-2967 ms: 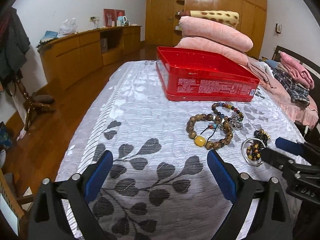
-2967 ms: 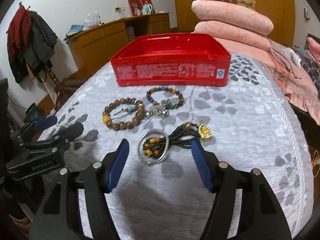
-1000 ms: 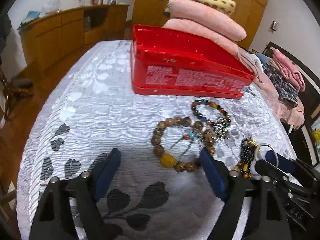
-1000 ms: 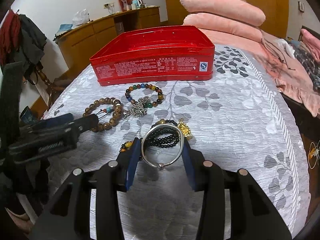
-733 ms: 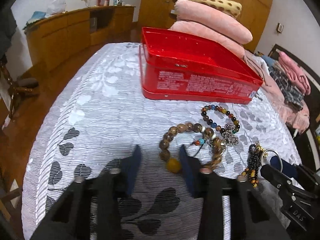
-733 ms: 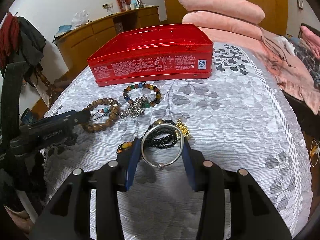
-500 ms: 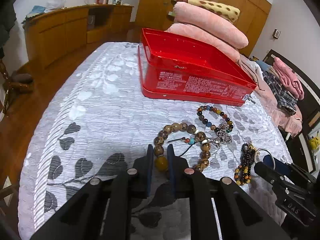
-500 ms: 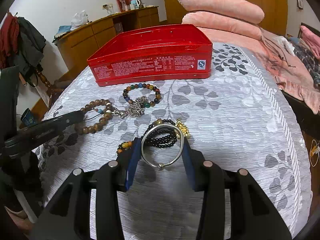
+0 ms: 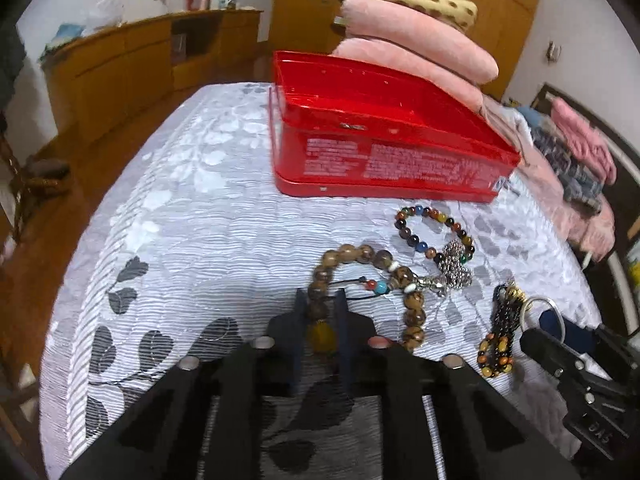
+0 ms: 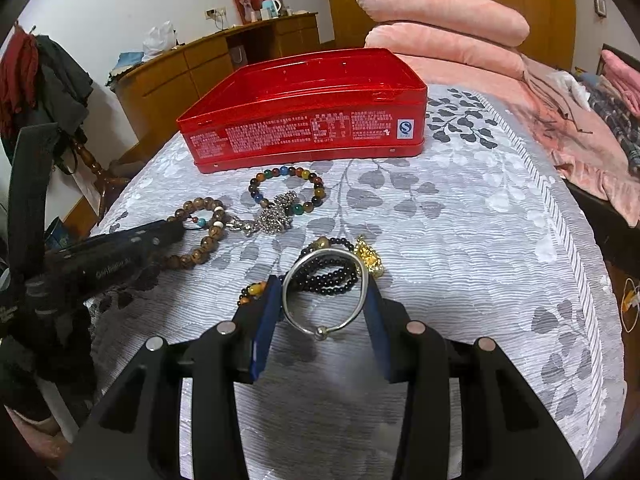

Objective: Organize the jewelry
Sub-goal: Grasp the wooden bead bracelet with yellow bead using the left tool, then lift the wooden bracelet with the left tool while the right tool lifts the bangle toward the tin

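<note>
My left gripper (image 9: 320, 312) is shut on the brown wooden bead bracelet (image 9: 376, 258) near its amber bead, low over the bedspread; the bracelet also shows in the right wrist view (image 10: 202, 236). My right gripper (image 10: 324, 304) is shut on a silver bangle (image 10: 294, 276), held just above a black bead strand with a gold charm (image 10: 370, 258). A multicoloured bead bracelet (image 10: 286, 184) with a silver charm lies between them and the open red tin (image 10: 304, 128), which stands further back (image 9: 384, 160).
The grey leaf-patterned bedspread (image 10: 480, 216) covers the bed. Pink pillows (image 9: 416, 44) are stacked behind the tin. Folded clothes (image 10: 616, 92) lie at the right. A wooden sideboard (image 9: 132, 68) stands along the wall beyond the wooden floor at the left.
My left gripper moved forward and closed on the wooden bead bracelet. My right gripper closed on the silver bangle and has held it since about a second ago.
</note>
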A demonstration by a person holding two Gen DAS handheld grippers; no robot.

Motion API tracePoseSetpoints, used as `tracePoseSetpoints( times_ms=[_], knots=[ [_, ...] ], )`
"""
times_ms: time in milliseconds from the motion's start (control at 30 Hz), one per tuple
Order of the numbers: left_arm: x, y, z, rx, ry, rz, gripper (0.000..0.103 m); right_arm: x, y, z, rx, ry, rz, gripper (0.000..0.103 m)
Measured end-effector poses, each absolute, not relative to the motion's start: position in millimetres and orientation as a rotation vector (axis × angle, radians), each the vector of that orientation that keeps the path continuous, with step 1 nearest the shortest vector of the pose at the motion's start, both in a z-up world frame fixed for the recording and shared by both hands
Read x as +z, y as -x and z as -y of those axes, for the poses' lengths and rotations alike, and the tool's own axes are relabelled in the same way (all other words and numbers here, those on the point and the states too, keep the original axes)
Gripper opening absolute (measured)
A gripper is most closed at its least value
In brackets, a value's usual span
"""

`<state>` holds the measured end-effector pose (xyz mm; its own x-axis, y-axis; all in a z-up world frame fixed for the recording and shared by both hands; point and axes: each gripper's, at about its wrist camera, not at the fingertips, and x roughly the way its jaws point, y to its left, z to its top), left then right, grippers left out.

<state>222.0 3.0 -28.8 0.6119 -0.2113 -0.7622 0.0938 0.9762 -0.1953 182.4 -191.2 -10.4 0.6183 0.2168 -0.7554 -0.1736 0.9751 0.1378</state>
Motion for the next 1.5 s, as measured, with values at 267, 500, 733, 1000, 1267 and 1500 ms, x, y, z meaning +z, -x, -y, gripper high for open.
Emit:
tracePoseSetpoints(
  times_ms=[267, 500, 733, 1000, 1267, 1500],
  knots=[
    [-6.8, -204.3, -9.4, -0.205, 0.185, -0.807, 0.011, -1.1, -177.8, 191.3, 0.230, -0.047, -0.852, 0.040],
    [20.9, -195.0, -9.5, -0.241, 0.194, -0.735, 0.011, 12.8, -179.3, 186.7, 0.242, -0.029, -0.821, 0.040],
    [34.1, -191.0, -5.5, -0.259, 0.185, -0.702, 0.011, 28.7, -182.4, 180.5, 0.256, -0.006, -0.792, 0.040],
    [34.2, -194.1, -1.6, -0.256, 0.165, -0.699, 0.011, 42.6, -188.6, 178.2, 0.267, -0.003, -0.768, 0.040],
    [38.5, -197.1, -2.6, -0.255, 0.159, -0.683, 0.011, 52.3, -199.6, 177.0, 0.285, -0.006, -0.750, 0.040],
    [50.4, -203.0, -3.6, -0.261, 0.158, -0.653, 0.011, 61.3, -208.3, 178.4, 0.295, -0.013, -0.731, 0.040]
  ],
)
